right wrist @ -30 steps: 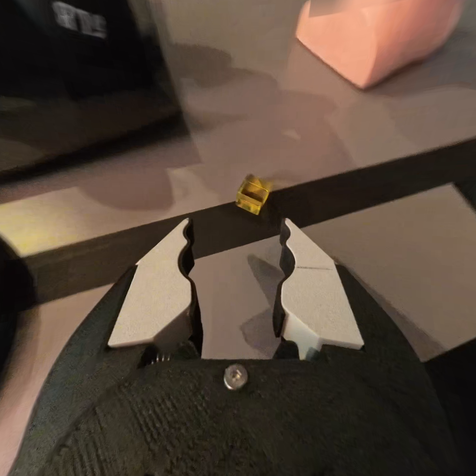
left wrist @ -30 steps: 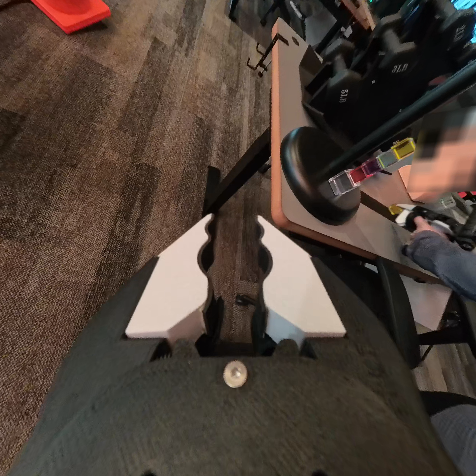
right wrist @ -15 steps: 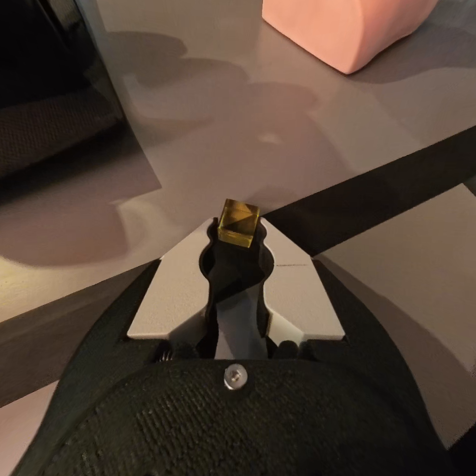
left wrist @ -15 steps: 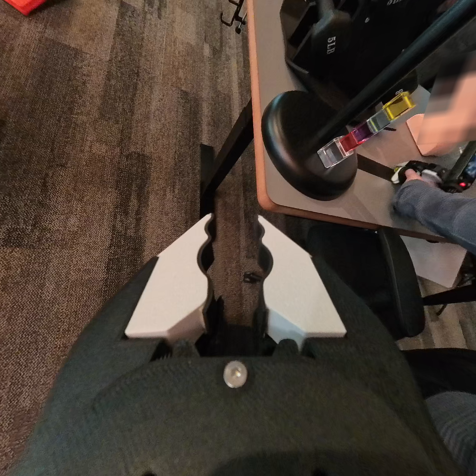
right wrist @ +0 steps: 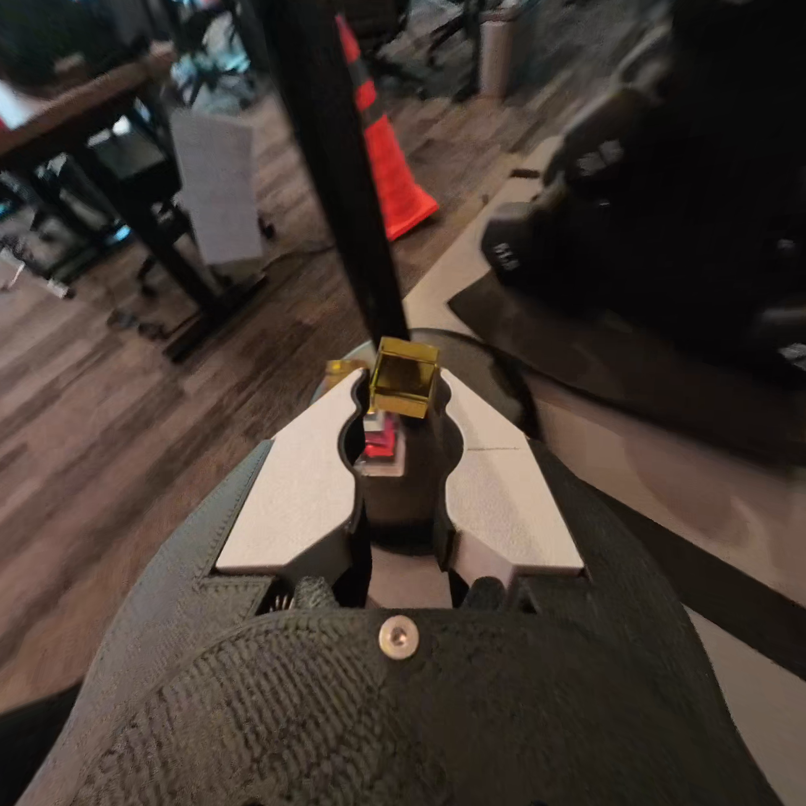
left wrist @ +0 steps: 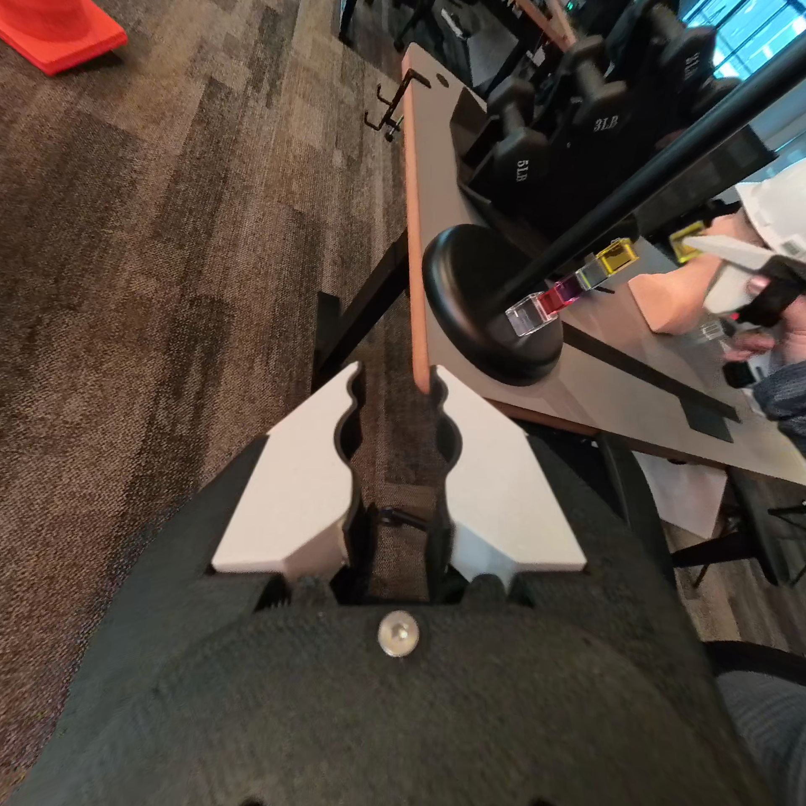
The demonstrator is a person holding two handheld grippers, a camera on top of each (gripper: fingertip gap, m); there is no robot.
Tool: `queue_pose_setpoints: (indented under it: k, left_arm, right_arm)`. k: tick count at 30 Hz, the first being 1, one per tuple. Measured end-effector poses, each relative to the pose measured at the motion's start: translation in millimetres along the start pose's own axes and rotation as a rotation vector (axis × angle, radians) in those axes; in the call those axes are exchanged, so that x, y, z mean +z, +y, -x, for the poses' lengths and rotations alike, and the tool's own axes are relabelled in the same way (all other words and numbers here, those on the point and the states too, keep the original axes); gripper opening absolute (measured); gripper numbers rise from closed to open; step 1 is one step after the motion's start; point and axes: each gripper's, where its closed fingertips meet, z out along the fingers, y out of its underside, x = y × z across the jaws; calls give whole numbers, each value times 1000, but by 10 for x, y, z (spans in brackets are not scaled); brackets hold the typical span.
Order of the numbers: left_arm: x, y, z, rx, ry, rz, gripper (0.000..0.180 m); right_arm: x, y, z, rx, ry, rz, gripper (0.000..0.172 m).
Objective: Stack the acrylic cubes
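My right claw [right wrist: 401, 379] is clamped on a yellow cube [right wrist: 402, 378], both pads pressed to its sides, held just above a row of clear, red, purple & yellow cubes [left wrist: 571, 288] on the surface [left wrist: 610, 375], beside a black round base [left wrist: 475, 305]. Left claw [left wrist: 397, 375] is part open w/ nothing in it, over carpet [left wrist: 152, 261] by the surface corner.

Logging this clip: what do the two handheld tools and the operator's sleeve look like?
Both tools, left tool and right tool, share one build: a rough black 3D-printed body, a silver screw on the centreline, and two flat pale grey pointed fingers with wavy scalloped inner edges. No cables show. The operator wears a grey-blue knit sleeve.
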Motion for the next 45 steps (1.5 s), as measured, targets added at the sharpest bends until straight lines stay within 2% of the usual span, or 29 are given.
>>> queue_pose_setpoints:
  k: [4,10,28,29,33,36,37,38,40,42,45]
  left_arm:
    - [-40,2,-5,15,-1,-12,28]
    - [-136,10,83,-15,-22,-36,28]
    - [-284,88,160,-37,-60,-52,28]
    - [-285,86,163,-37,-61,-53,28]
    - [-286,84,167,-39,-60,-56,28]
    - [-287,87,172,-41,-62,-57,28]
    - [-289,84,174,-42,-61,-58,28]
    - [-290,84,178,-42,-62,-58,28]
    - [-286,86,189,-41,-63,-57,28]
    - [-269,88,190,-42,-61,-52,27]
    - [-239,75,157,-29,-54,-42,28]
  right_arm:
    - [124,-23,271,-83,-35,84,28]
    - [236,41,344,-120,-24,176,28]
    - [369,121,334,-197,47,196,28]
    - [365,123,335,-193,48,192,30]
    - [312,91,325,-174,62,157,55]
    - [184,34,248,-158,129,69,74]
    - [122,8,221,-149,160,12,74]
    - [62,-4,215,-129,187,-50,66]
    - [17,68,329,-87,196,-151,30]
    - [153,326,540,-110,193,-143,0]
    - [491,681,934,-123,124,-91,0]
